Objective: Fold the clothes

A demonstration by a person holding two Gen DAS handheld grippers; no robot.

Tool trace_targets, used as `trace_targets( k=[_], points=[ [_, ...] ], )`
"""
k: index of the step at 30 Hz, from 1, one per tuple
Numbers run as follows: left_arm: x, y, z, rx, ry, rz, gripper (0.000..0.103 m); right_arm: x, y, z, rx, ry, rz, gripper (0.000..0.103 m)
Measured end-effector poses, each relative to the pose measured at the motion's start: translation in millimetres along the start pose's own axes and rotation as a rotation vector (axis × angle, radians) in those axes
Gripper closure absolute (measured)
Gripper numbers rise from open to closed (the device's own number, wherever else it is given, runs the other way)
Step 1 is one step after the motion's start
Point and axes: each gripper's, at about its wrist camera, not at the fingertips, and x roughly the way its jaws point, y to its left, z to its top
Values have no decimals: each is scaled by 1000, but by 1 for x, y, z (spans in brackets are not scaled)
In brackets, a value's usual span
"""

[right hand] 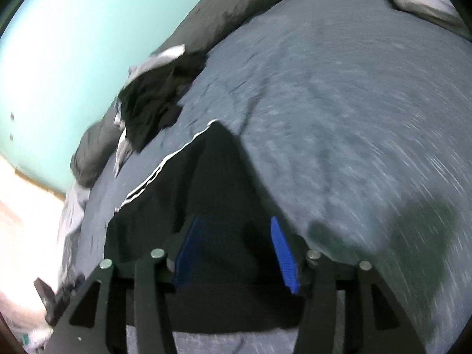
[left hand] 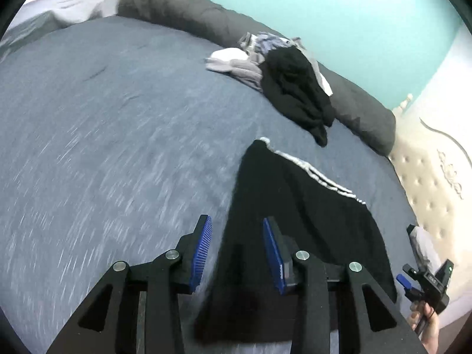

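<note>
Left wrist view: black striped pants point(left hand: 295, 206) lie lengthwise ahead on the bed point(left hand: 103, 132), beneath the left gripper point(left hand: 237, 250). Its jaws stand partly apart, empty. Right gripper point(right hand: 237, 250), equally near, gapes too, holding nothing.

Your left gripper point(left hand: 237, 250) is matte black, with ribbed blue pads point(left hand: 202, 253) and round silver pins point(left hand: 302, 255) at the linkage joints. Your right gripper point(right hand: 236, 253) matches: black arms, blue pads point(right hand: 284, 255), silver pins point(right hand: 313, 254).

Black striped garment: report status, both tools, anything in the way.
Left tool open, nothing gripped. Right tool open, nothing gripped. Black striped garment lying on the bed, below both tools. Unfolded clothes pile beyond it, clear of it.
</note>
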Motion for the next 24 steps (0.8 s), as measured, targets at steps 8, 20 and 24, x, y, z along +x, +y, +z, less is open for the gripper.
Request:
trace_targets(
  k=[8,20,24],
  points=[
    [78,-29,60,123,125,-4,61,54,33,72,-176,128,-8,50],
    [134,-33,90,138,199,13,61,136,54,117,-380,239,-113,50],
    [148,-35,94,172,214,10,61,159,60,120,-453,256,-151,50]
  ],
)
